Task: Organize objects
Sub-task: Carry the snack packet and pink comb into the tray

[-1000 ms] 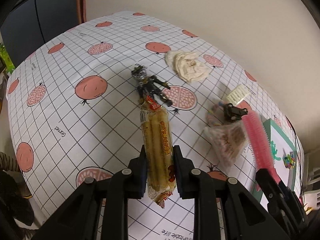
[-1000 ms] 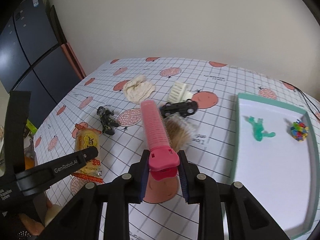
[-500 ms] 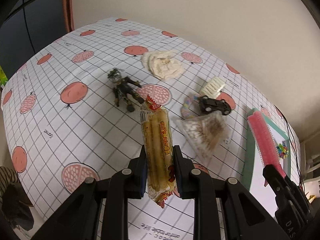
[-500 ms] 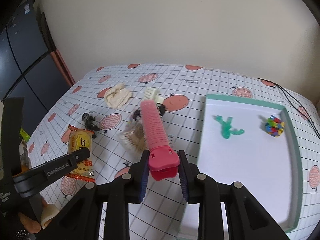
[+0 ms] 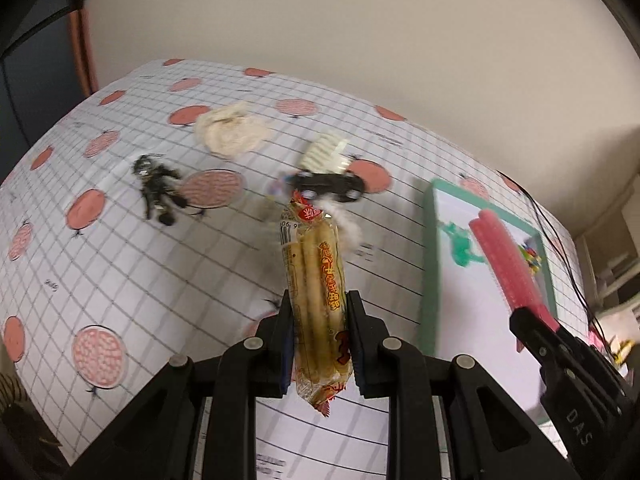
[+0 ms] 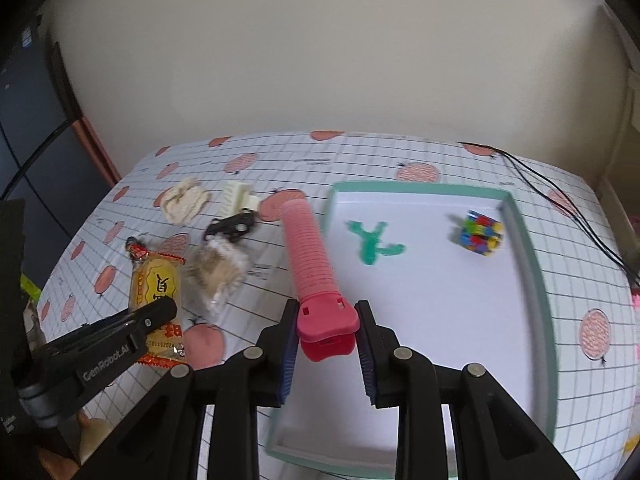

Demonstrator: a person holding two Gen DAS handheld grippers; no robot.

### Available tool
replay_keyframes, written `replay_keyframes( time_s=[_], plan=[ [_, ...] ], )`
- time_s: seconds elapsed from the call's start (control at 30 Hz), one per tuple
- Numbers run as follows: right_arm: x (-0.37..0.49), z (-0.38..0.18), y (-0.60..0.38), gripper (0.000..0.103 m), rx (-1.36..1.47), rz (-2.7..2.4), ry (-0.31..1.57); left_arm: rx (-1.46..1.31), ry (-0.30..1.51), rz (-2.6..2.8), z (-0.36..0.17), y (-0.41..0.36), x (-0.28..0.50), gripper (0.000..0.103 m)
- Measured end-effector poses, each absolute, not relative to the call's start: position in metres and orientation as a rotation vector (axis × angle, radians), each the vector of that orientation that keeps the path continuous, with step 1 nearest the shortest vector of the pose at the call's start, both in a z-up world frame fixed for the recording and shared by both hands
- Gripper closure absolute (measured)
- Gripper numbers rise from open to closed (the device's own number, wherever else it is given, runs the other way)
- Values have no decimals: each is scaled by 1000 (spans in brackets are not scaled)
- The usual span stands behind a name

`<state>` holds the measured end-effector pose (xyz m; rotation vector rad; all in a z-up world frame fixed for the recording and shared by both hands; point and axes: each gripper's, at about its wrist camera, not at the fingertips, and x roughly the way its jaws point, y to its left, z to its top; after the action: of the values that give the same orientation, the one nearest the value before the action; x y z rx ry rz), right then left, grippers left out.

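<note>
Above the counter, both grippers loaded: carrying stage of the sorting, as I judge it.
Right gripper (image 6: 326,338): clamped on the base of the pink hair roller (image 6: 308,256), held over the near-left corner of the tray (image 6: 540,280).
Left gripper (image 5: 318,338): clamped on the snack pack (image 5: 316,288), held in the air left of the tray.
Tray contents: green toy figure (image 6: 374,242) and multicoloured cube (image 6: 480,233), well apart.
Next move: probably lower the roller onto bare tray floor clear of the green figure, part the fingers, then bring the snack across.
Not yet sorted: black toy car (image 6: 232,226), cream hair clip (image 6: 236,197), clear bag (image 6: 218,276), crumpled cloth (image 6: 184,204), dark figurine (image 5: 158,188).
Surface: counter (image 6: 580,380) under a grid-and-pomegranate cloth.
Room: plain beige wall behind; dark cabinet at left; black cable (image 6: 560,208) trailing off right.
</note>
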<state>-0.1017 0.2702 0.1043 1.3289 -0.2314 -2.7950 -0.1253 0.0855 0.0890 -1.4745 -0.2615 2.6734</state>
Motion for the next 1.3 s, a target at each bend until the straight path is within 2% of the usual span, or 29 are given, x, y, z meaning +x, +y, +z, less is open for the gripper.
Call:
replay_keyframes(
  time_s=[0.57, 0.93, 1.3],
  plan=[
    [-86, 88, 356, 74, 1456, -2917, -438, -1368, -121, 2460, 80, 181, -112, 79],
    [-87, 65, 393, 74, 1540, -2980, -577, -1372, -117, 2374, 60, 214, -137, 79],
    [-99, 50, 397, 74, 1582, -2995, -554, -1431, -184, 2318, 37, 215, -151, 79]
  ],
)
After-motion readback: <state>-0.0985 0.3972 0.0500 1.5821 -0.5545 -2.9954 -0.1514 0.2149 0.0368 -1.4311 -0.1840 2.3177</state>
